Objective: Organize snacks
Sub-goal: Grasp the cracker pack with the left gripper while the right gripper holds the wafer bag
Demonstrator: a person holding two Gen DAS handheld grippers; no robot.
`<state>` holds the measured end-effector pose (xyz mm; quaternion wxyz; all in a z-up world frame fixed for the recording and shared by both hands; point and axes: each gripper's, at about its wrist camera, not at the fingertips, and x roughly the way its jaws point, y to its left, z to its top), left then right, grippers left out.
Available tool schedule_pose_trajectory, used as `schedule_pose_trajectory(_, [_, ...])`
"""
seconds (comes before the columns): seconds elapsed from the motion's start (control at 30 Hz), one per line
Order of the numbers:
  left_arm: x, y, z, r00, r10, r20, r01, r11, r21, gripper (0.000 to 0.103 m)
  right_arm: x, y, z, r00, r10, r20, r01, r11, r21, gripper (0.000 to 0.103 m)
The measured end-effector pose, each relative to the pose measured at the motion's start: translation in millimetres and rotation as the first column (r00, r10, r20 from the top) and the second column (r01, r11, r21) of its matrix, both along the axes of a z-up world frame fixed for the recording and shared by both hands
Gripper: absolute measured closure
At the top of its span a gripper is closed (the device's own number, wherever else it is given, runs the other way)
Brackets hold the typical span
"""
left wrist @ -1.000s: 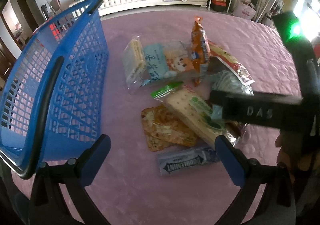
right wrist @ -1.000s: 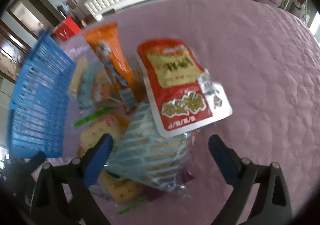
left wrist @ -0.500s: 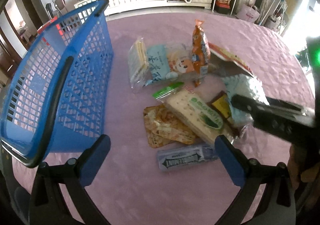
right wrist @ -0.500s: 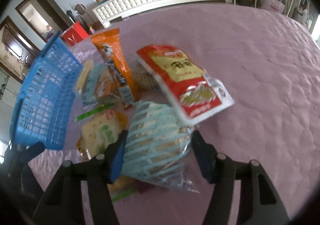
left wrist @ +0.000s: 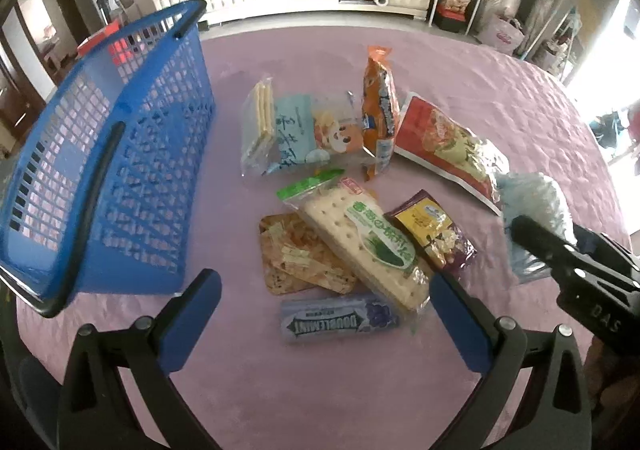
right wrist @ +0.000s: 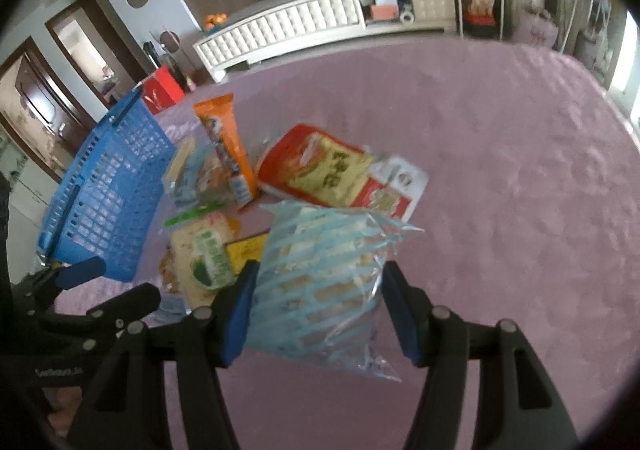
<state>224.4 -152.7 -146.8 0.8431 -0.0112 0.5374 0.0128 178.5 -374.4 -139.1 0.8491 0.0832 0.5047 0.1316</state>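
My right claw [right wrist: 316,306] is clamped on the blue-striped snack bag [right wrist: 320,282]. My left claw [left wrist: 324,318] gapes wide, holding nothing, with the gum pack [left wrist: 340,318] between its fingers and the blue basket [left wrist: 120,169] to its left.

L wrist cam: high, facing fwd-down. R wrist cam: nearer, from right. Shared: blue basket [left wrist: 120,153] [right wrist: 108,201], snack pile [left wrist: 360,185] [right wrist: 248,185].

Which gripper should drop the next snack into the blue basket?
Right. The right gripper is already shut on the blue-striped snack bag, lifted off the pile. The left gripper is open and empty, though nearer the blue basket.
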Motion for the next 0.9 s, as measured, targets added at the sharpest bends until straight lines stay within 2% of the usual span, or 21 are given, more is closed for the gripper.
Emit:
schedule_pose_trajectory(0.17, [18,-8,-19,0.999,0.013,-0.037,-0.012,1.0,0.025,0.0,20,12,-8,0.999,-0.012,-0.034,0.013,0.999,0.03,0.038])
schedule_pose_trajectory(0.27, [27,-10,-33,0.999,0.022,-0.048,-0.02,0.999,0.036,0.0,22,21,-7,1.0,0.005,-0.022,-0.004,1.0,0.023,0.038])
schedule_pose_trajectory(0.33, [32,-9,-42,0.998,0.03,-0.062,-0.029,0.999,0.018,0.008,20,26,-8,1.0,0.011,-0.017,-0.011,1.0,0.009,0.038])
schedule_pose_trajectory(0.37, [35,-9,-45,0.997,0.032,-0.068,-0.032,0.999,0.005,0.015,21,27,-10,1.0,0.013,-0.024,-0.013,1.0,0.005,0.038])
schedule_pose_trajectory(0.43, [40,-7,-50,0.997,0.03,-0.077,-0.034,0.998,-0.048,0.019,23,28,-14,0.999,0.014,-0.041,-0.014,1.0,0.009,0.038])
schedule_pose_trajectory(0.53, [44,-10,-53,0.997,0.012,-0.078,-0.018,0.997,-0.077,0.03,26,28,-18,0.999,0.012,-0.053,-0.012,1.0,0.007,0.038])
schedule_pose_trajectory(0.6, [45,-19,-54,0.998,-0.019,-0.062,0.014,0.997,-0.076,0.045,28,27,-19,0.998,0.007,-0.055,-0.007,1.0,0.005,0.038])
schedule_pose_trajectory(0.7, [46,-28,-53,0.997,-0.035,-0.062,0.031,0.998,-0.062,0.048,30,29,-21,0.998,0.004,-0.059,-0.004,1.0,0.003,0.038])
schedule_pose_trajectory(0.83, [47,-22,-50,0.998,-0.038,-0.049,0.032,0.994,-0.106,0.057,33,37,-23,0.998,0.022,-0.064,-0.022,1.0,0.002,0.038])
schedule_pose_trajectory(0.9, [47,-14,-42,0.999,-0.033,-0.017,0.03,0.989,-0.143,0.074,34,39,-22,0.998,0.031,-0.061,-0.031,1.0,-0.002,0.038])
